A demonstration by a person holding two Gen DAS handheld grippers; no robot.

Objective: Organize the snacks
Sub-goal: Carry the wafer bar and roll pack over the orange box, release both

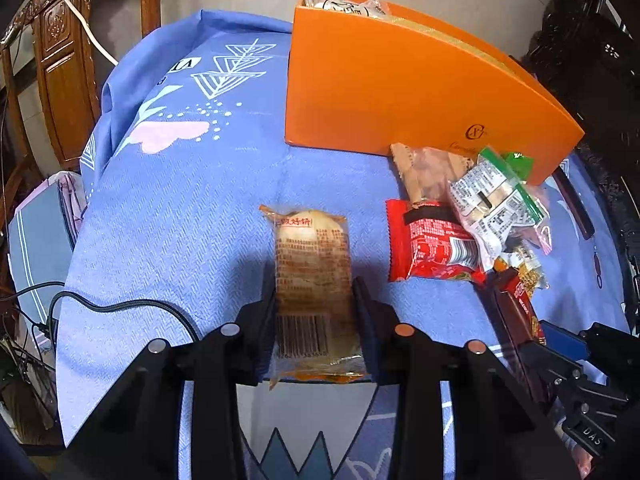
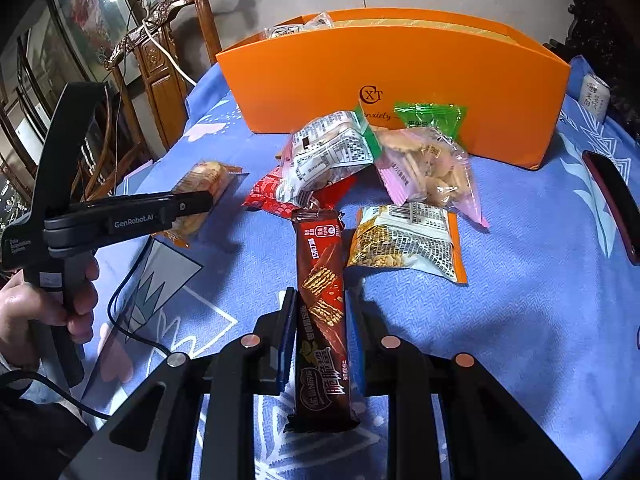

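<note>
Left gripper (image 1: 316,300) clamped on a clear-wrapped round pastry (image 1: 310,264), pads pressed to both long sides near its barcode end, far end resting on the blue patterned cloth (image 1: 180,208) over the surface. Right gripper (image 2: 320,312) closed on a brown chocolate wafer bar (image 2: 322,312), gripped around mid-length, wrapper running lengthwise between the fingers. Beyond, an orange box (image 2: 320,76) standing upright at the back of the surface, with a wrapped snack (image 2: 298,26) showing above its rim at the left end. In front of the box, a loose pile: red packet (image 1: 430,244), white-labelled packet with green edge (image 2: 332,152), pink-edged bag of small biscuits (image 2: 428,164), green packet (image 2: 430,114) against the box wall, peanut packet with orange trim (image 2: 408,240) just right of the wafer bar. Dark flat case (image 2: 616,200) near the right edge. White can (image 2: 594,96) beside the box's right end. Person's hand (image 2: 48,304) wrapped around the left gripper's handle.
</note>
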